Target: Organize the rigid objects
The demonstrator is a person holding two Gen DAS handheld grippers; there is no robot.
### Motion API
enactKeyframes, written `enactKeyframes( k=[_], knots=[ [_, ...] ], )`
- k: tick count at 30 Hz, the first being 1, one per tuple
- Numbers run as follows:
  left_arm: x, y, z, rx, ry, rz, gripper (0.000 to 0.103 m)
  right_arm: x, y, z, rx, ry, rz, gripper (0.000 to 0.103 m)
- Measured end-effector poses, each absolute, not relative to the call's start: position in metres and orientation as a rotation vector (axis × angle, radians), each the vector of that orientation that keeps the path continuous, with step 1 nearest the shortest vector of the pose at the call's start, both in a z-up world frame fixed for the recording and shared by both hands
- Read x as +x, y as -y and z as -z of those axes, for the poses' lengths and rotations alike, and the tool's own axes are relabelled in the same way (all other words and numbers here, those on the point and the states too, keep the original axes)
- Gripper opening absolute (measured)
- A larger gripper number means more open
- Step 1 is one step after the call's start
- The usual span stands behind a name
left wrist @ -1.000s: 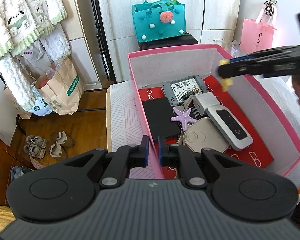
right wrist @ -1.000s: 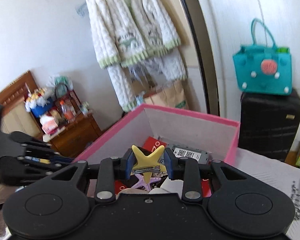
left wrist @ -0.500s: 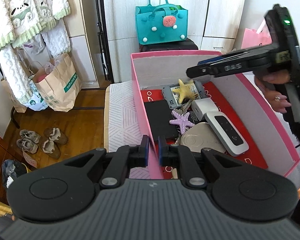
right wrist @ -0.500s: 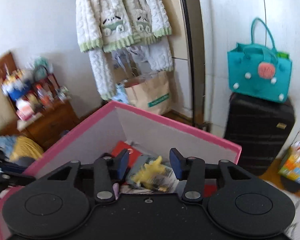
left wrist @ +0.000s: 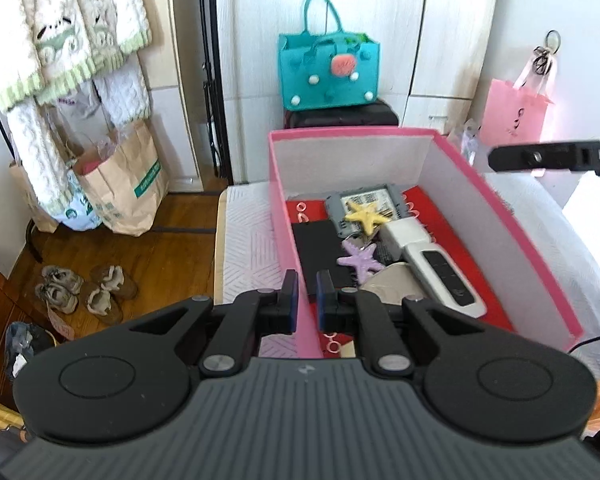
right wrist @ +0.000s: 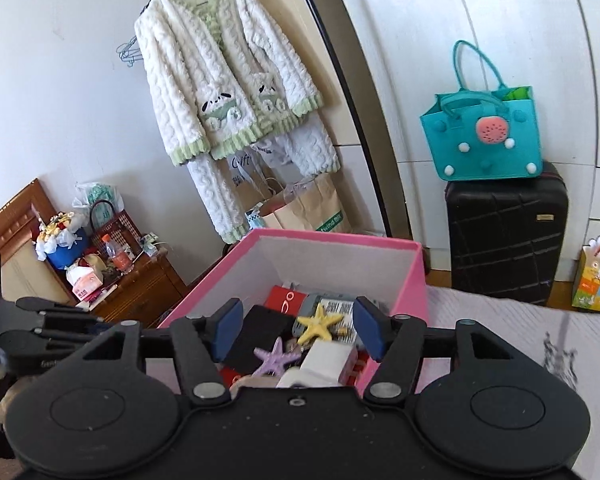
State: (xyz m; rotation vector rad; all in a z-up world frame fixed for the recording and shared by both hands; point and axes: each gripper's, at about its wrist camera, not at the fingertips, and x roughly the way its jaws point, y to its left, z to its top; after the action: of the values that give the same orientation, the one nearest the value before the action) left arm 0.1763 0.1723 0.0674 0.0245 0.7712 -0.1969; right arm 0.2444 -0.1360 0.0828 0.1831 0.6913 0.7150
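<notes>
The right claw (right wrist: 298, 332) had just been opening and stood released, empty, above the pink box (left wrist: 500, 216). The yellow starfish (left wrist: 366, 216) lay inside on a grey device (left wrist: 336, 210). The left claw (left wrist: 304, 300) was clenched on the box's wall. Drop-off looked finished; next called for another loose item.

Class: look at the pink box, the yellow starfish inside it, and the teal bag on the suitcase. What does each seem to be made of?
Pink box: likely cardboard, matte; thin stiff walls, pale grey inside.
Yellow starfish: probably moulded plastic or resin; bumpy, dull surface.
Teal bag: looks like felt; soft, fuzzy, with pom-poms.
</notes>
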Motion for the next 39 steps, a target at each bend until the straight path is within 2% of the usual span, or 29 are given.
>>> enactKeyframes(
  k=[10,14,16,17,18,22,24,25,26,27,33,36,39],
  knots=[
    [0.144,-0.148,-0.104,0.093,-0.745,0.219,0.009,0.2,0.151,-0.107,0.164,-0.631,-0.676,0.073],
    [0.133,-0.138,-0.118,0.091,-0.756,0.225,0.012,0.188,0.162,-0.105,0.15,-0.636,-0.659,0.094],
    [0.128,-0.135,-0.12,0.07,-0.764,0.22,0.023,0.189,0.171,-0.091,0.159,-0.72,-0.674,0.095],
    [0.125,-0.134,-0.121,0.057,-0.772,0.213,0.038,0.192,0.177,-0.083,0.19,-0.764,-0.654,0.095],
    [0.124,-0.132,-0.12,0.046,-0.773,0.207,0.049,0.194,0.183,-0.077,0.225,-0.799,-0.61,0.095],
    [0.12,-0.122,-0.117,0.033,-0.778,0.2,0.058,0.191,0.194,-0.077,0.217,-0.852,-0.313,0.098],
    [0.12,-0.118,-0.115,0.011,-0.791,0.202,0.079,0.184,0.2,-0.083,0.227,-0.826,-0.209,0.098],
    [0.121,-0.116,-0.114,0.002,-0.793,0.195,0.084,0.18,0.203,-0.086,0.243,-0.817,-0.207,0.098],
    [0.121,-0.114,-0.113,-0.001,-0.796,0.179,0.093,0.175,0.207,-0.089,0.264,-0.813,-0.223,0.098],
    [0.121,-0.112,-0.111,-0.007,-0.807,0.15,0.096,0.172,0.211,-0.091,0.285,-0.814,-0.237,0.098],
    [0.117,-0.111,-0.106,-0.079,-0.859,0.058,0.096,0.137,0.255,-0.078,0.61,-0.727,-0.515,0.098],
    [0.109,-0.104,-0.103,-0.074,-0.83,0.027,0.096,0.123,0.255,-0.082,0.534,-0.749,-0.481,0.098],
    [0.099,-0.091,-0.101,-0.073,-0.789,-0.015,0.096,0.102,0.244,-0.097,0.394,-0.676,-0.46,0.098]
  ],
)
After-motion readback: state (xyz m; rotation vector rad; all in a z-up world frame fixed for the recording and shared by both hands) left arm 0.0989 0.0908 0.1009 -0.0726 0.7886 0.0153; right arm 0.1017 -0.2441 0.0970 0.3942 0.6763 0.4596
